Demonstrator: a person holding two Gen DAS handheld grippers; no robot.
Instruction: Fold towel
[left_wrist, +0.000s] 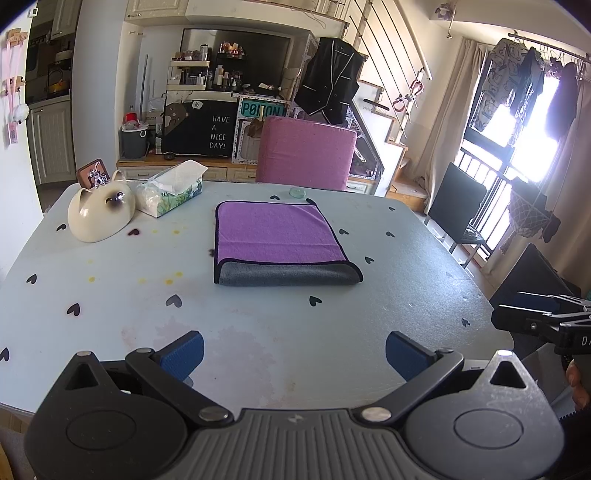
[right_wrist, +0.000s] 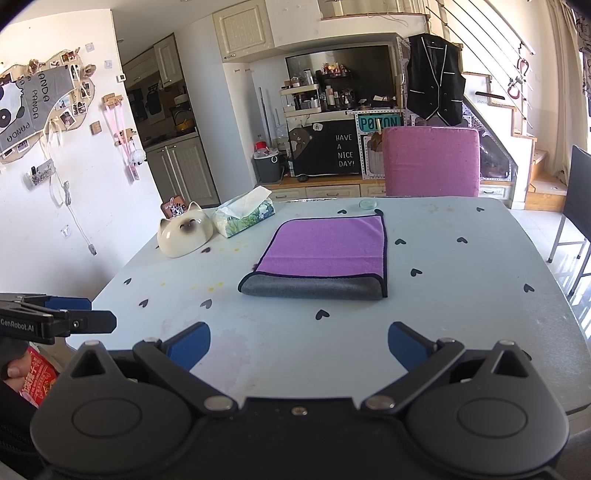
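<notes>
Both the left gripper (left_wrist: 294, 354) and right gripper (right_wrist: 299, 345) are hanging released, holding nothing. At twelve o'clock, well apart, the towel (left_wrist: 280, 243) is lying folded once on the table (left_wrist: 110, 295); further folds likely remaining.

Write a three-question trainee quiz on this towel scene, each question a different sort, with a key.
1. True or false: the left gripper is shut on the towel.
2. Which lies nearest the cat-shaped ceramic dish? A) tissue pack B) small glass disc C) pink chair
3. Fill in: the folded towel's top face is purple; the rolled near edge shows ____.

Key: 1 false, both it and the right gripper are open over the table, short of the towel; 2 A; 3 grey.
</notes>
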